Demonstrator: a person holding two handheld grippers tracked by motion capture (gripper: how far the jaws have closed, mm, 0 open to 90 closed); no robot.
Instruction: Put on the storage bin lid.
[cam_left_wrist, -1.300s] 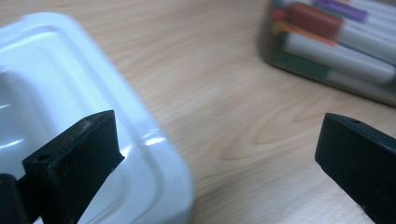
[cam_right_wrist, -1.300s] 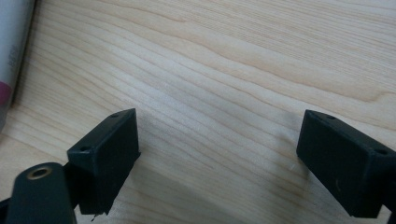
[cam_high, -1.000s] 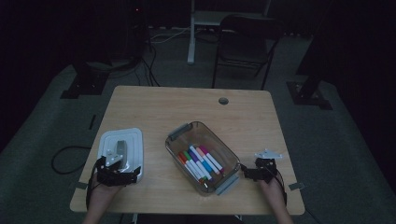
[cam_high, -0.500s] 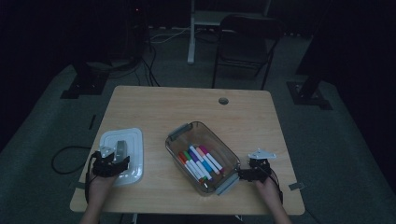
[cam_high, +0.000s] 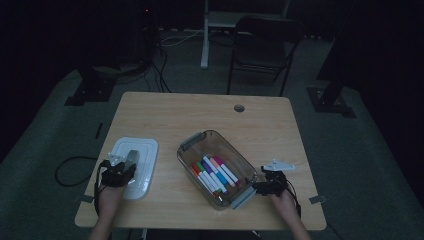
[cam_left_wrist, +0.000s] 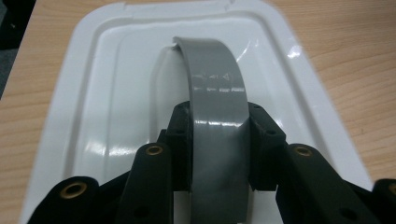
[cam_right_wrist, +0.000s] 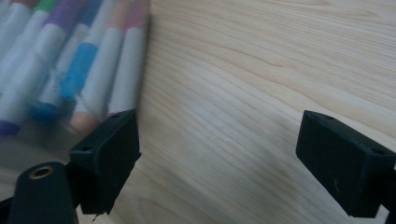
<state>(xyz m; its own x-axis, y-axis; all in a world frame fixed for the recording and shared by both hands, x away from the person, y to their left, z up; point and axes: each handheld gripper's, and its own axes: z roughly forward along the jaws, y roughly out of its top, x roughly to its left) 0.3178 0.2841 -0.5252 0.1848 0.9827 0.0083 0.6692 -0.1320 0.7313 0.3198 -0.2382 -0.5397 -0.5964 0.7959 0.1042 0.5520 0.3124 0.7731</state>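
A white lid (cam_high: 134, 167) is seen lying flat on the wooden bench (cam_high: 210, 112), at the near left part of it in the high view. A grey handle (cam_left_wrist: 217, 121) arches up from the middle of the lid. The left tool (cam_high: 120, 167) is set over the near part of the lid, and its jaws have just been closing; in the left gripper view both black pads are pressed against the two sides of the grey handle, so the handle is gripped between them. A clear box (cam_high: 216, 167) is placed near the middle of the bench, well apart from the lid, with a grey clip at each end. Coloured markers (cam_high: 215, 174) are laid side by side inside the box, white-barrelled with green, purple, blue, orange and pink caps. The right tool (cam_high: 261, 187) is held at the box's near right corner, just beside the grey clip there. In the right gripper view its jaws are spread wide over bare wood and nothing is held between them; one pad (cam_right_wrist: 109, 154) is seen at the box's clear wall, though contact cannot be told, with the markers (cam_right_wrist: 74, 79) visible through that wall.
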